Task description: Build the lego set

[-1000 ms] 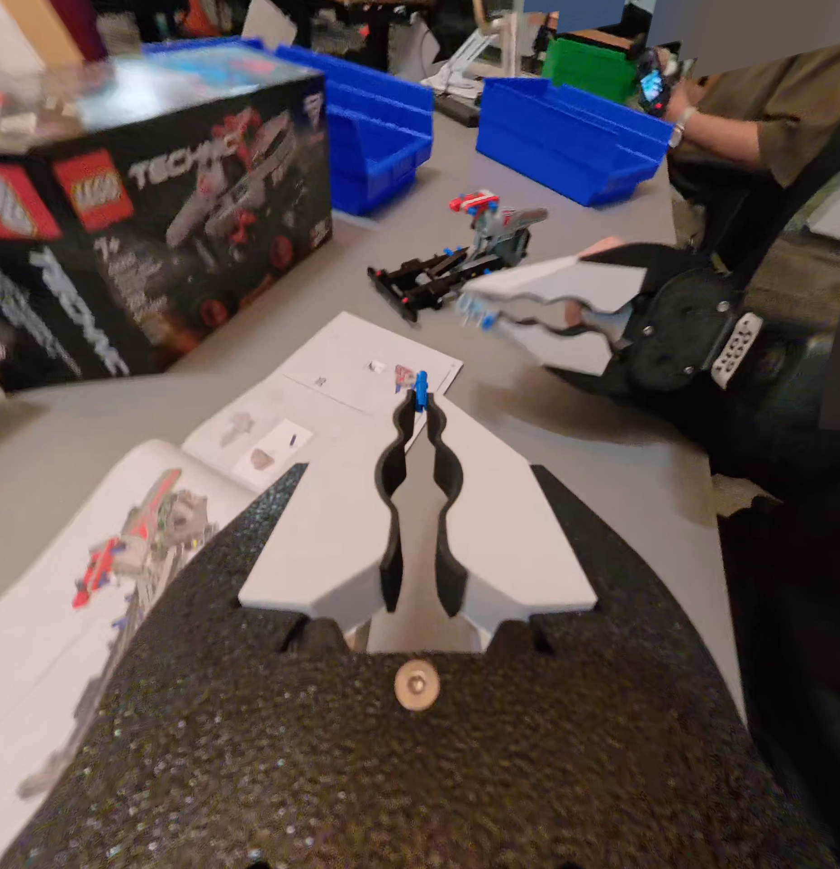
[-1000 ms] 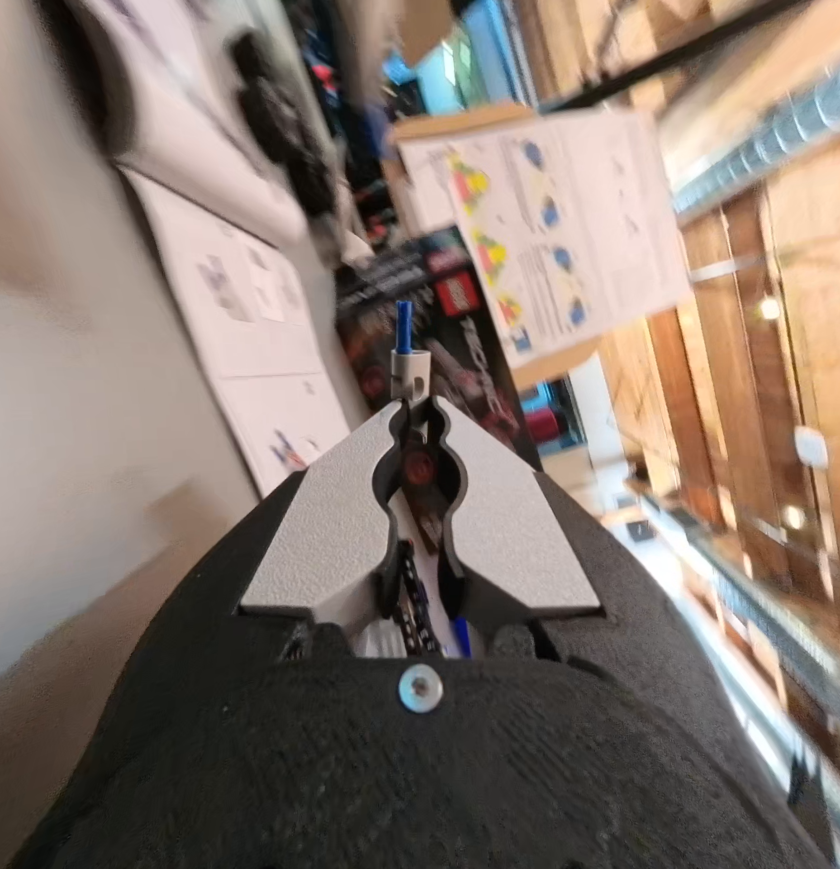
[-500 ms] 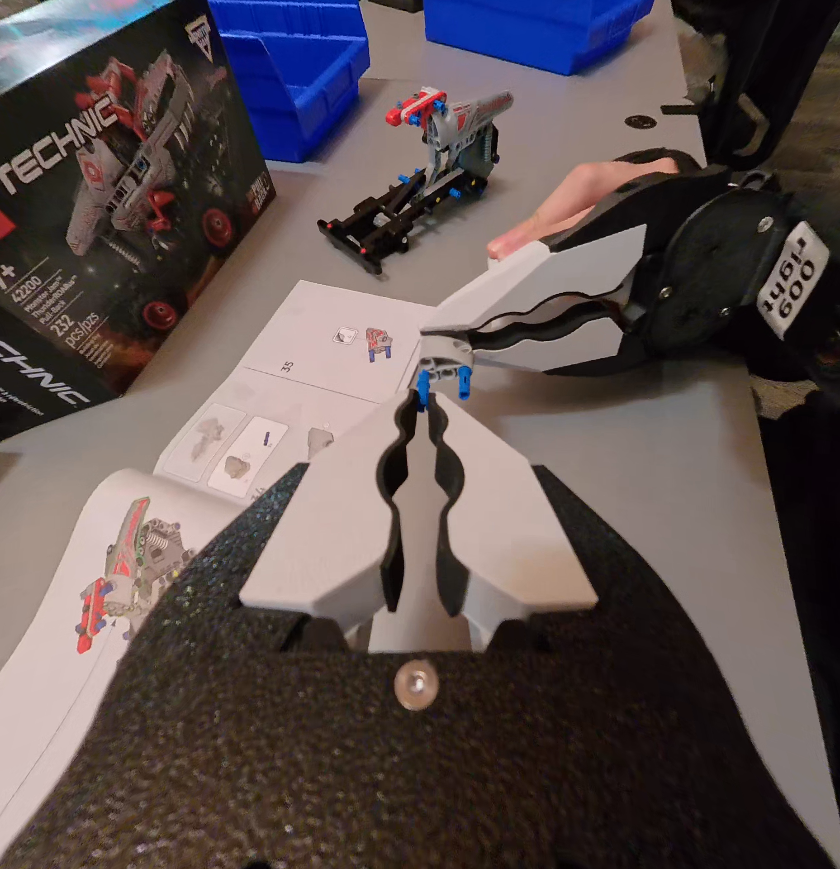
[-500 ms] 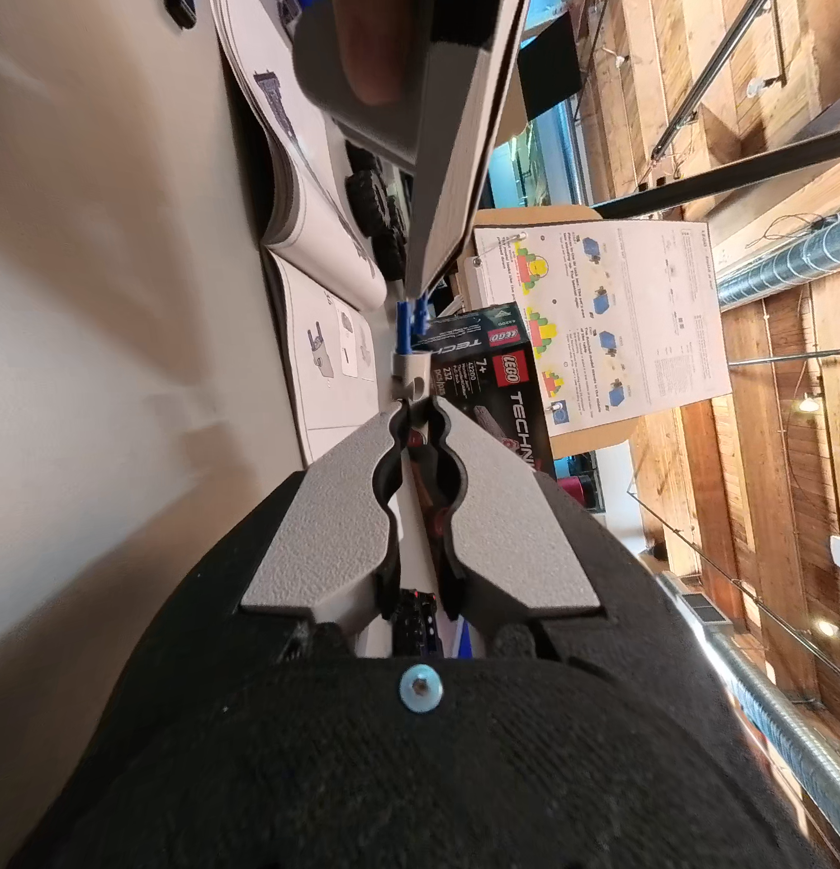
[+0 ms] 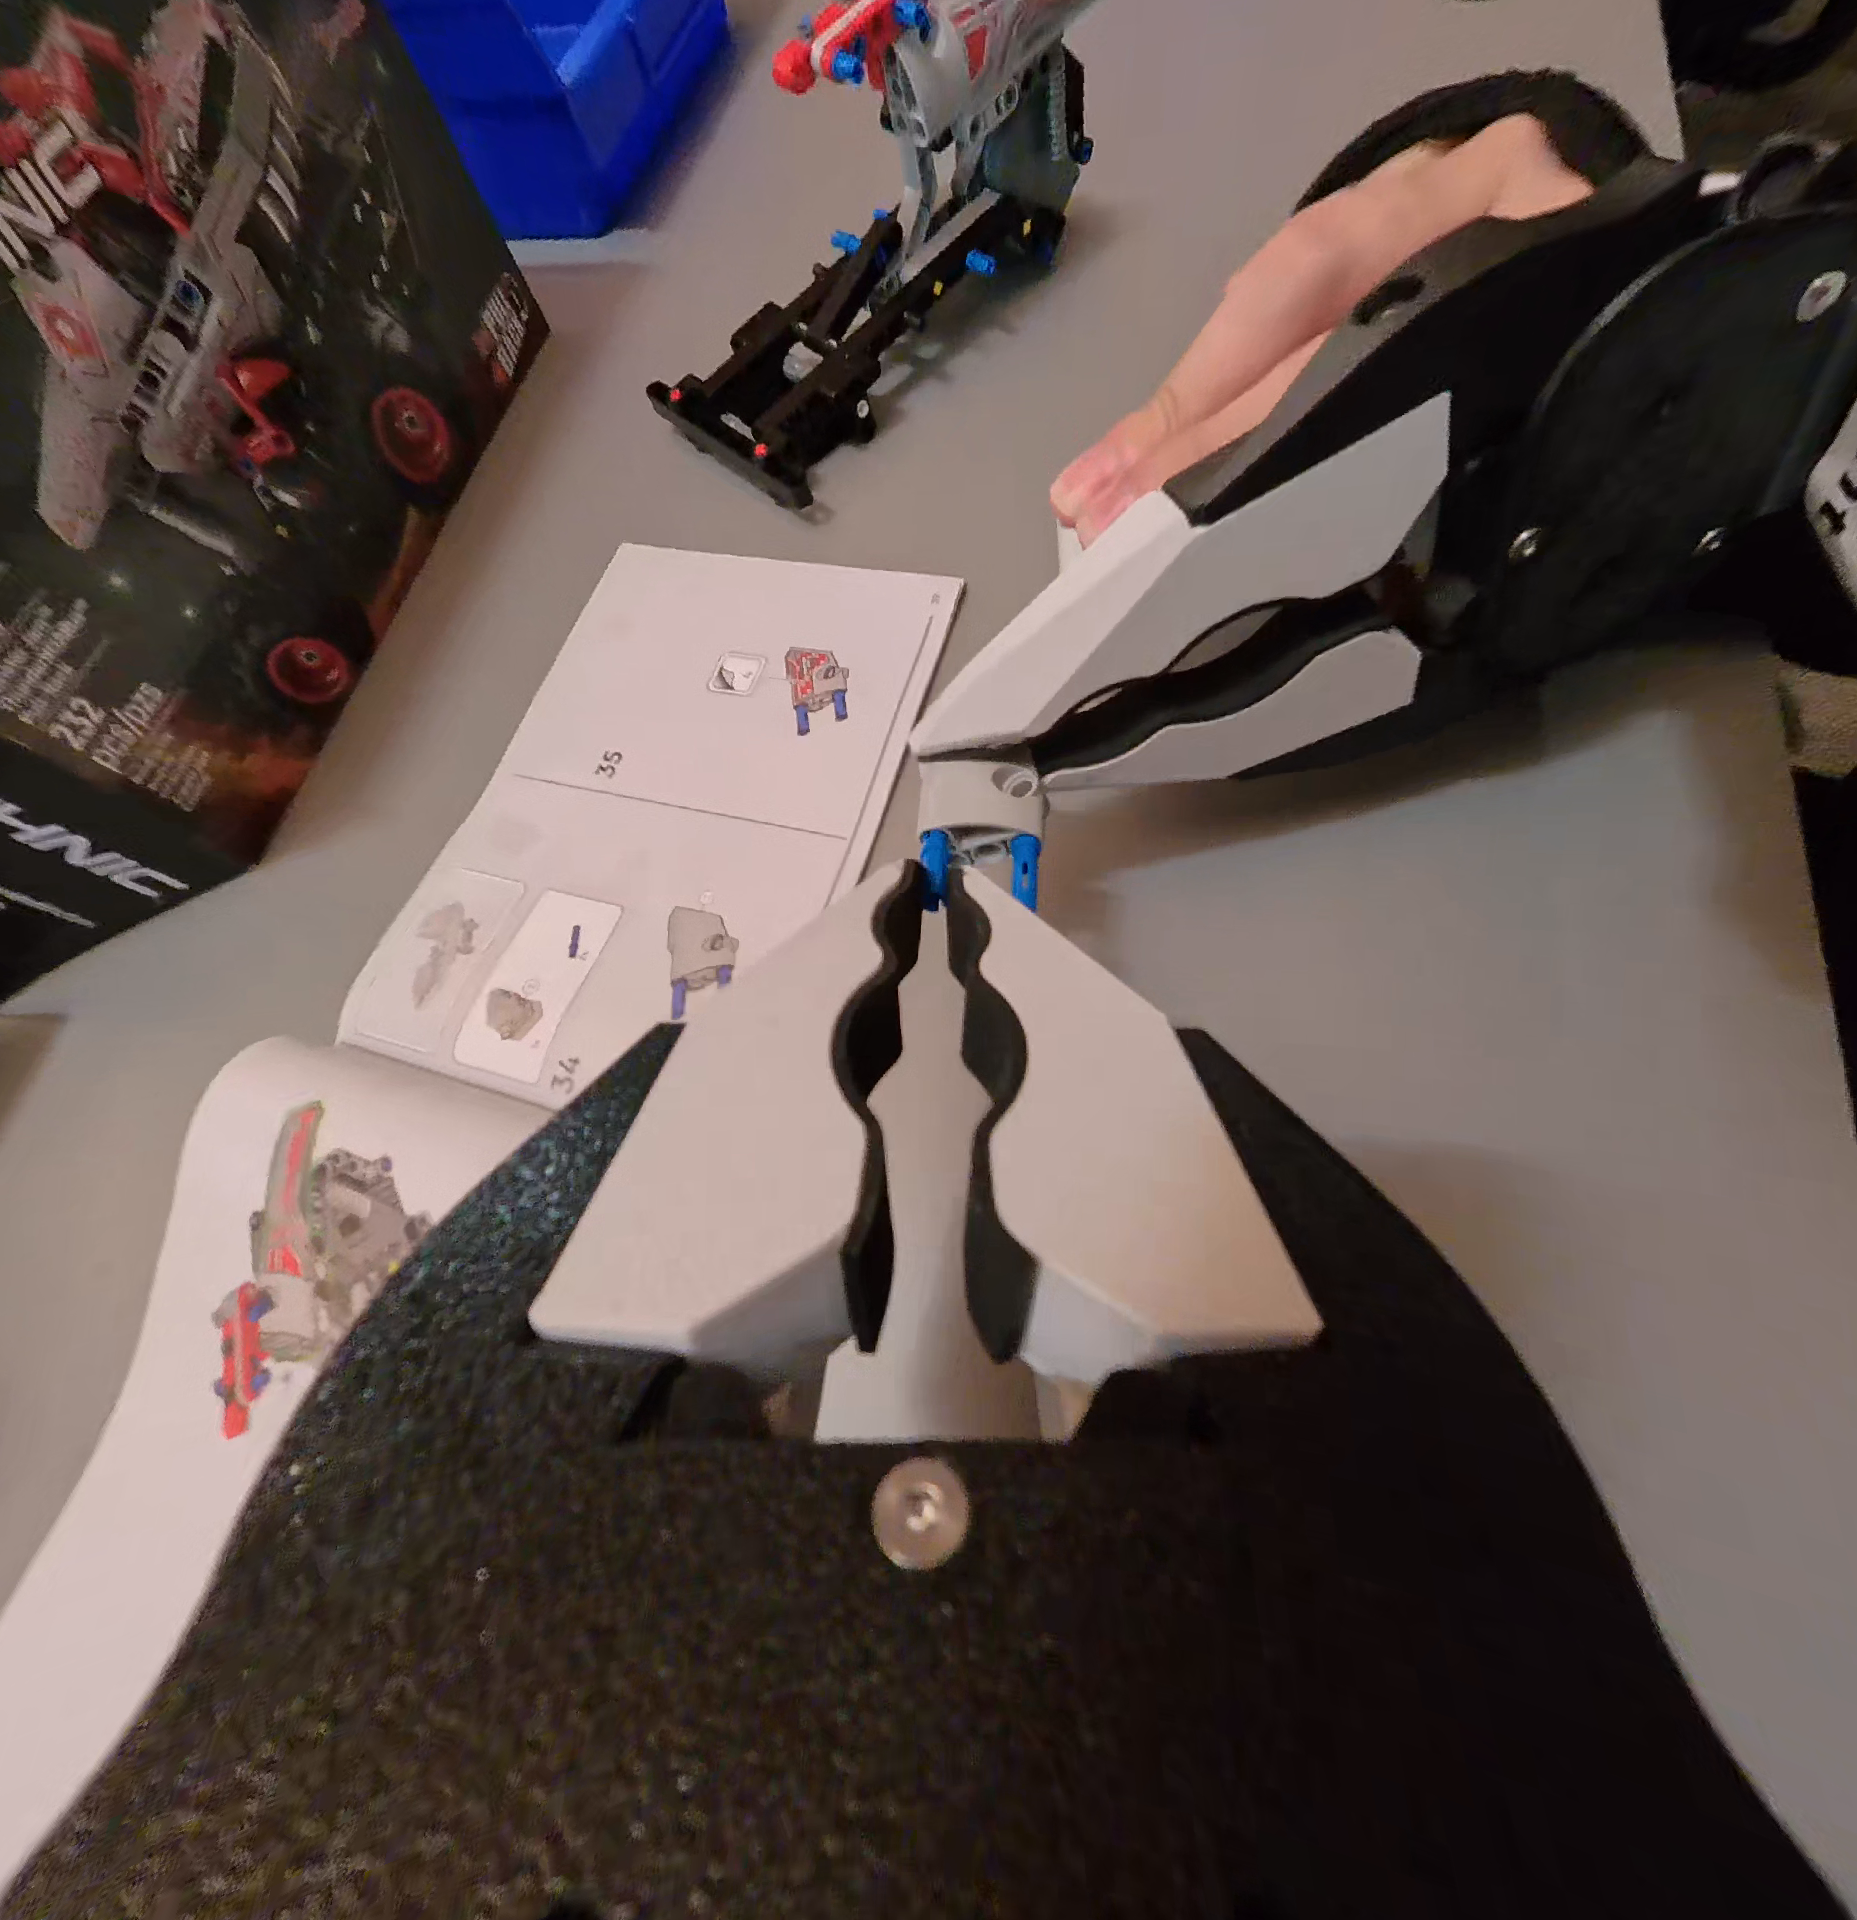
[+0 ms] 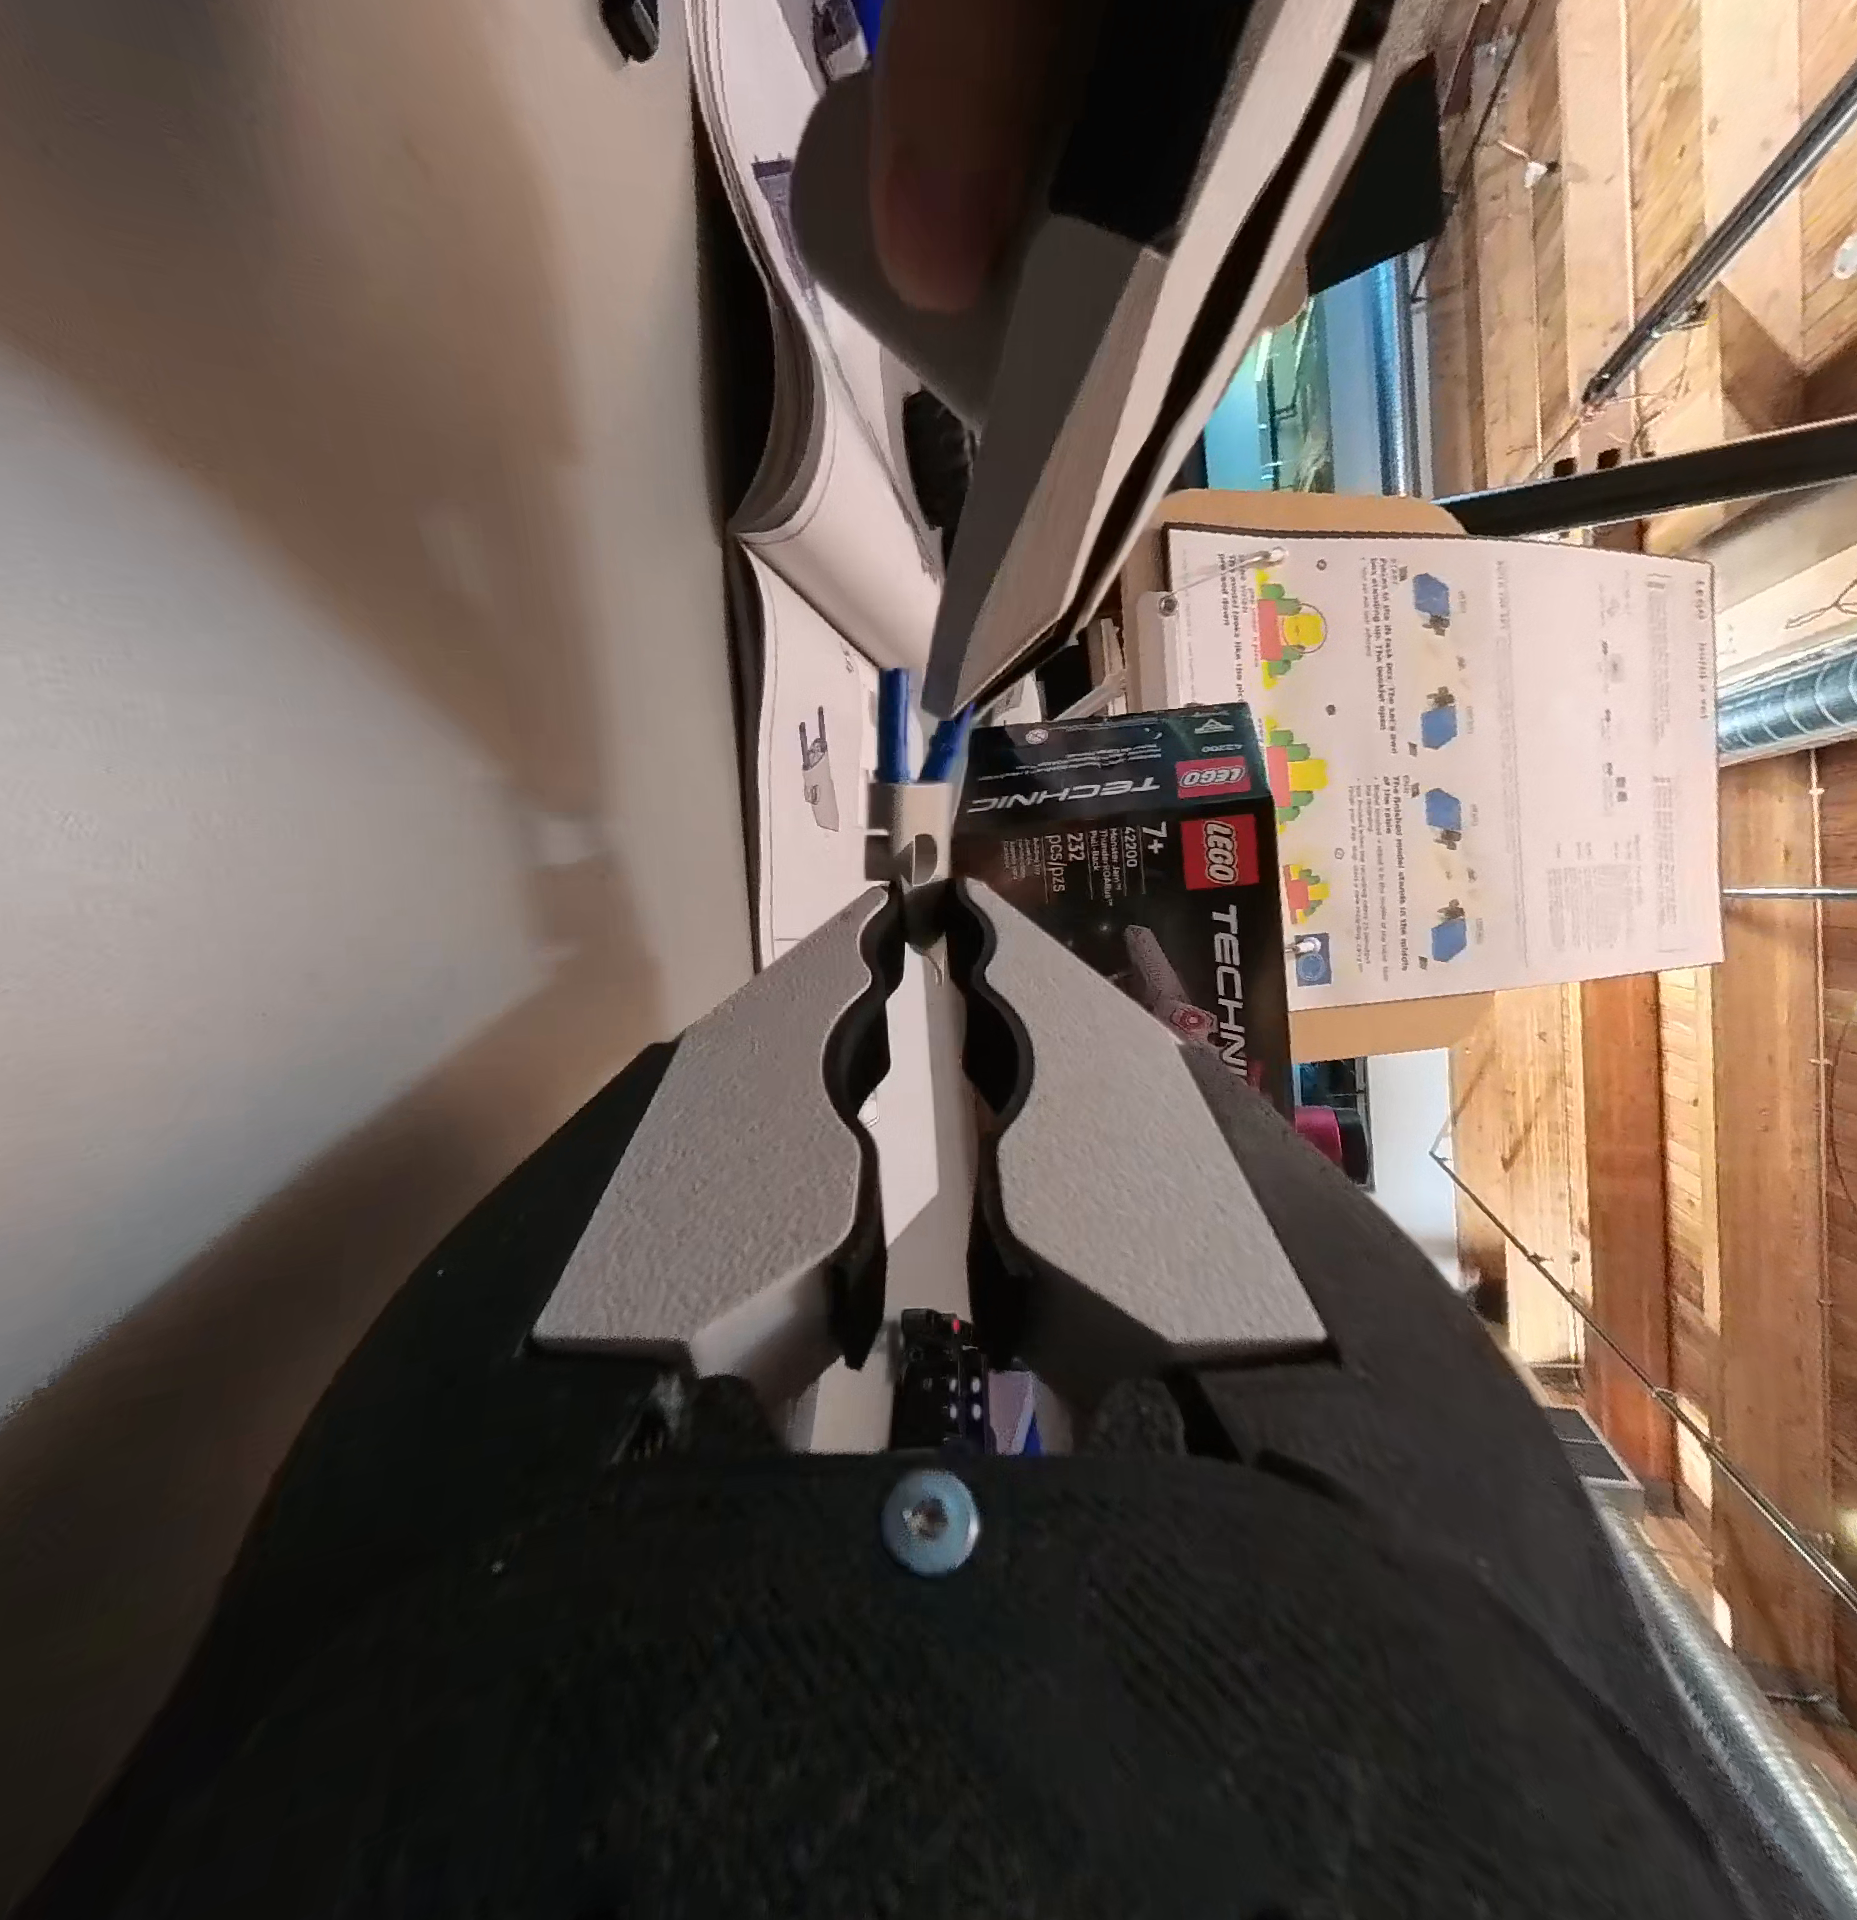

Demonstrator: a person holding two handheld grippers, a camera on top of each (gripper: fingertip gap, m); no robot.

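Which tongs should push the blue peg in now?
Left, probably. The left tongs already pinch the blue peg, its tip at the grey piece, which the right tongs only hold.

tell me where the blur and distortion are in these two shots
Left wrist view: mostly sharp, the box at the upper left smeared, wide-angle bending at the edges. Right wrist view: rolled sideways, the table streaked with blur, while the grey piece stays crisp.

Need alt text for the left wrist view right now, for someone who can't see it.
The left gripper pinches a blue pin seated in a small grey connector that the right gripper holds, above an open instruction booklet. Behind lie a part-built model and the set's box on a grey table.
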